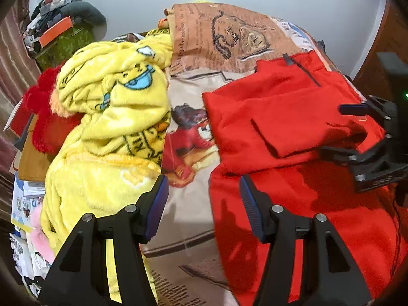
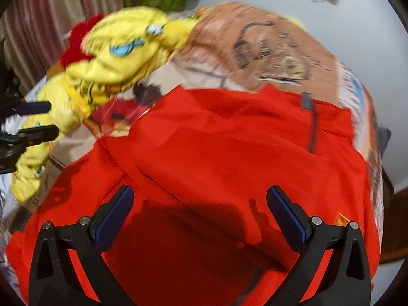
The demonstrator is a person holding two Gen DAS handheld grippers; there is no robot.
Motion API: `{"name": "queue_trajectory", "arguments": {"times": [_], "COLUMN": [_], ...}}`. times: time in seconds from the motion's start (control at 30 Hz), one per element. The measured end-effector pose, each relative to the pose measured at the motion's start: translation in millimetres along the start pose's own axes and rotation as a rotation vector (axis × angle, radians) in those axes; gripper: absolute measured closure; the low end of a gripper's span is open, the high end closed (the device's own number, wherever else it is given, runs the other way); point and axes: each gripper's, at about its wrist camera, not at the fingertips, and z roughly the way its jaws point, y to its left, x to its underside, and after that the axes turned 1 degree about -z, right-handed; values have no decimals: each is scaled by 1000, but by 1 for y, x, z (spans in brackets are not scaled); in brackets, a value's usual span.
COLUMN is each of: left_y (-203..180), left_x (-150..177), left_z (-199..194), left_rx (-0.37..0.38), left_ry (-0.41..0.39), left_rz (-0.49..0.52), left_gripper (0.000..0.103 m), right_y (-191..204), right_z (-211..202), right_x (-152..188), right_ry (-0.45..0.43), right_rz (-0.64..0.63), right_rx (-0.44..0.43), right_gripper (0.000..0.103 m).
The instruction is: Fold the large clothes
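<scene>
Both grippers, left (image 1: 204,206) and right (image 2: 200,214), hang wide apart, holding nothing, over the red jacket (image 2: 229,140) (yellow robe (image 1: 114,117) at left).

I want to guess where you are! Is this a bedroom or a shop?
Probably a bedroom. The red garment and a fluffy yellow robe lie on what looks like a bed with a cartoon-print bedspread. There are striped curtains too, and household clutter piled by the wall.
</scene>
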Motion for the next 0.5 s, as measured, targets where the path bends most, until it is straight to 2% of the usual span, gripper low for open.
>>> {"name": "queue_trajectory", "arguments": {"times": [0.13, 0.27, 0.33, 0.4, 0.5], "left_y": [2, 2, 2, 0, -4], "left_x": [9, 16, 19, 20, 22], "left_z": [9, 21, 27, 31, 35], "left_rx": [7, -2, 7, 12, 13], "left_ry": [20, 38, 53, 61, 65], "left_rz": [1, 11, 7, 6, 11], "left_gripper": [46, 46, 46, 46, 46], "right_y": [11, 14, 14, 17, 18], "right_z": [30, 45, 49, 49, 49], "right_x": [-6, -9, -10, -11, -12], "right_ry": [72, 106, 110, 102, 96], "right_rz": [-52, -61, -57, -64, -72], "right_rx": [-9, -12, -27, -35, -52], "right_gripper": [3, 22, 27, 44, 55]}}
